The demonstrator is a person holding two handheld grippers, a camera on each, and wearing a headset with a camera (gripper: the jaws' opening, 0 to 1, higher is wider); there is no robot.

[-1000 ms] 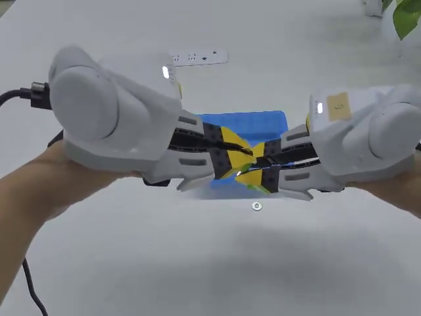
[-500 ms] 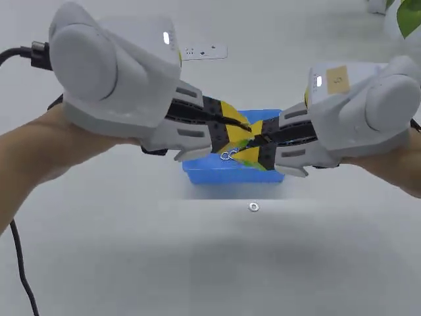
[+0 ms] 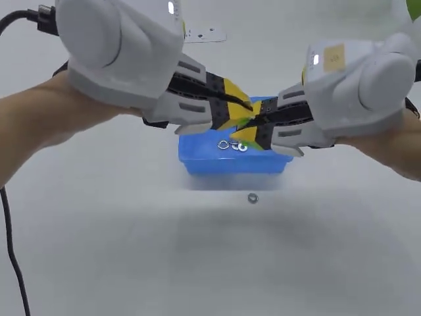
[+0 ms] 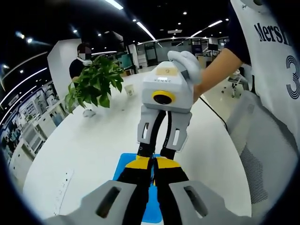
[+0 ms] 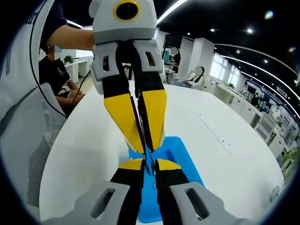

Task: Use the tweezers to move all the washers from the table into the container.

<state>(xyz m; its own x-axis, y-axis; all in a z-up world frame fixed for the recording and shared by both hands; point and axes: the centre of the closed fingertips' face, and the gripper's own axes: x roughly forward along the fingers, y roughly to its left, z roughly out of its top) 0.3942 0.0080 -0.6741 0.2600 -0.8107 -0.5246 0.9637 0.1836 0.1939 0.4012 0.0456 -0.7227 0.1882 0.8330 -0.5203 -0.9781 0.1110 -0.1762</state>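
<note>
In the head view my two grippers come in from the upper left and the right of the frame, and their yellow tips meet in the middle, above the blue container [image 3: 197, 162].

The left gripper [image 4: 153, 165] has its jaws narrow. In the right gripper view I see its yellow jaws come down from the top of the frame with the tweezers [image 5: 139, 123] between them. The two thin dark arms run in the small gap, and the jaws lie against them.

The right gripper [image 5: 150, 168] is narrow too. The arms of the tweezers come together exactly in the slit between its own jaws at the bottom of that view, so it grips this end. The tweezers are very thin and I cannot tell which end is the pointed one.

The washers [image 3: 224, 145] lie inside the container, just below the fingertips in the head view and not touching them. I cannot see anything between the tweezers' arms.

A single washer [image 3: 252, 198] lies on the white table [image 3: 131, 257] — below the container's front wall in the frame, near it but apart, and well below both grippers.

A power strip [image 3: 200, 34] is at the top of the head view.
</note>
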